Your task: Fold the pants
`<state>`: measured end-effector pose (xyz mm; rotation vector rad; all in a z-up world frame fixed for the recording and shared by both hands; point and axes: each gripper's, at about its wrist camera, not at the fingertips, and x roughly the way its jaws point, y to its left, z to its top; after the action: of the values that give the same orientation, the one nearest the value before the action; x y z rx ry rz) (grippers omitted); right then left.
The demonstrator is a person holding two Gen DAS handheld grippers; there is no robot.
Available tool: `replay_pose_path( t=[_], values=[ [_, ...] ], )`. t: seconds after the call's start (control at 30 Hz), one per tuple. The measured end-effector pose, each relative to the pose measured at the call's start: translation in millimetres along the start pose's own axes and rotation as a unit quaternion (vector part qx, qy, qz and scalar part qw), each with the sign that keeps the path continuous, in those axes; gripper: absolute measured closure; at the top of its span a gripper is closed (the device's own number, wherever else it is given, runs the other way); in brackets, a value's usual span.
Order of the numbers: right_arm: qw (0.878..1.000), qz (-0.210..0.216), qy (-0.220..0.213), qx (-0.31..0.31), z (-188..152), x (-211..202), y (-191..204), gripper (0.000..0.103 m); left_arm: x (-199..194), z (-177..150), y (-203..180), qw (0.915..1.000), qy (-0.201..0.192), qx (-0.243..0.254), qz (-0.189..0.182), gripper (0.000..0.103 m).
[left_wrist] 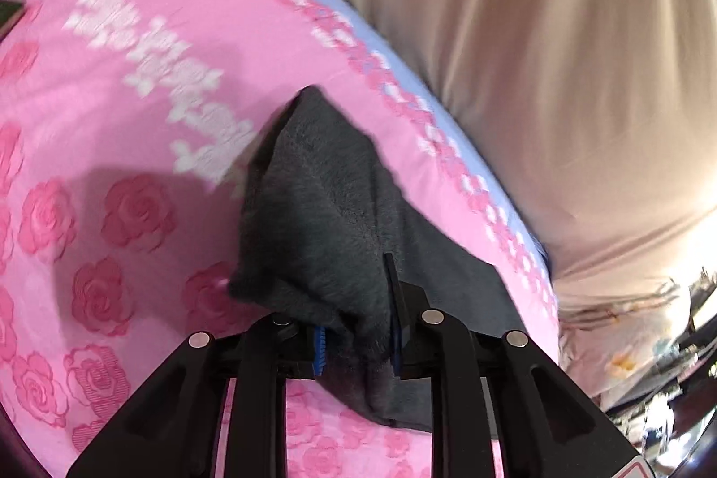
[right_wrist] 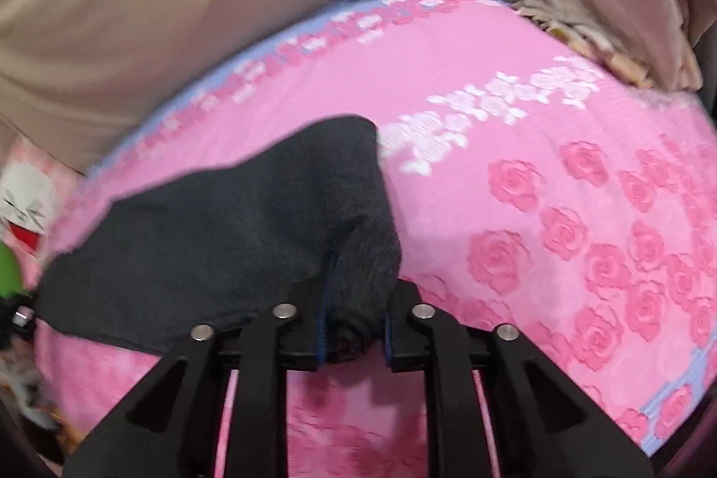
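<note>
The dark grey fleece pants hang from my left gripper, which is shut on a bunched edge of the cloth above the pink rose-print bedspread. In the right wrist view my right gripper is shut on another bunch of the same pants, and the cloth stretches away to the left over the bedspread. Both views are blurred by motion. The fingertips are partly buried in the fabric.
A large beige pillow or cover lies along the bedspread's blue-edged border and also shows in the right wrist view. A printed pink cushion and a green object sit at the far left. Clutter lies beyond the bed's edge.
</note>
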<state>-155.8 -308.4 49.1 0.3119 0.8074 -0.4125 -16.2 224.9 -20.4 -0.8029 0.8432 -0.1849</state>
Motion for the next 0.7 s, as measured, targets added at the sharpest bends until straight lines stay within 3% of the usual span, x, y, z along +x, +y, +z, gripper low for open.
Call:
replay_pose_path(
  t=[0.07, 0.13, 0.2, 0.27, 0.33, 0.37, 0.43, 0.47, 0.57, 0.7],
  values=[
    [0.997, -0.021, -0.065, -0.036, -1.7, -25.8, 24.7, 0.059, 0.9, 3.3, 15.4, 0.9996, 0.000, -0.027, -0.002, 0.084],
    [0.991, 0.039, -0.100, -0.076, -2.6, -49.8, 63.0, 0.038, 1.7, 5.1, 30.4, 0.9983, 0.008, -0.052, -0.024, 0.083],
    [0.984, 0.095, -0.080, -0.125, -6.8, -50.2, 106.3, 0.037, 4.8, 6.6, 39.6, 0.9971, 0.008, -0.066, -0.038, 0.083],
    [0.973, 0.157, -0.026, -0.167, -18.6, -30.3, 151.7, 0.037, 5.2, 4.8, 43.1, 0.9960, 0.005, -0.073, -0.051, 0.082],
    [0.968, 0.162, 0.016, -0.190, -29.2, -4.7, 180.0, 0.038, 4.7, 6.8, 46.5, 0.9949, 0.003, -0.079, -0.063, 0.082],
    [0.968, 0.147, 0.030, -0.201, -34.1, 8.7, 190.1, 0.040, 4.7, 6.5, 49.6, 0.9944, 0.005, -0.081, -0.067, 0.082],
    [0.971, 0.116, 0.059, -0.201, -37.2, 34.1, 198.3, 0.077, 4.1, 6.4, 52.8, 0.9937, 0.008, -0.082, -0.076, 0.082],
    [0.974, 0.114, 0.053, -0.190, -33.7, 35.4, 196.8, 0.087, 3.3, 5.6, 55.4, 0.9936, 0.009, -0.080, -0.079, 0.082],
    [0.979, 0.139, 0.038, -0.143, -6.4, 21.8, 193.5, 0.091, 7.8, 7.2, 53.9, 0.9936, 0.007, -0.077, -0.083, 0.082],
    [0.966, 0.218, 0.023, -0.134, 6.7, 3.2, 224.6, 0.091, 8.1, 6.6, 54.2, 0.9924, 0.008, -0.079, -0.094, 0.082]
  ],
)
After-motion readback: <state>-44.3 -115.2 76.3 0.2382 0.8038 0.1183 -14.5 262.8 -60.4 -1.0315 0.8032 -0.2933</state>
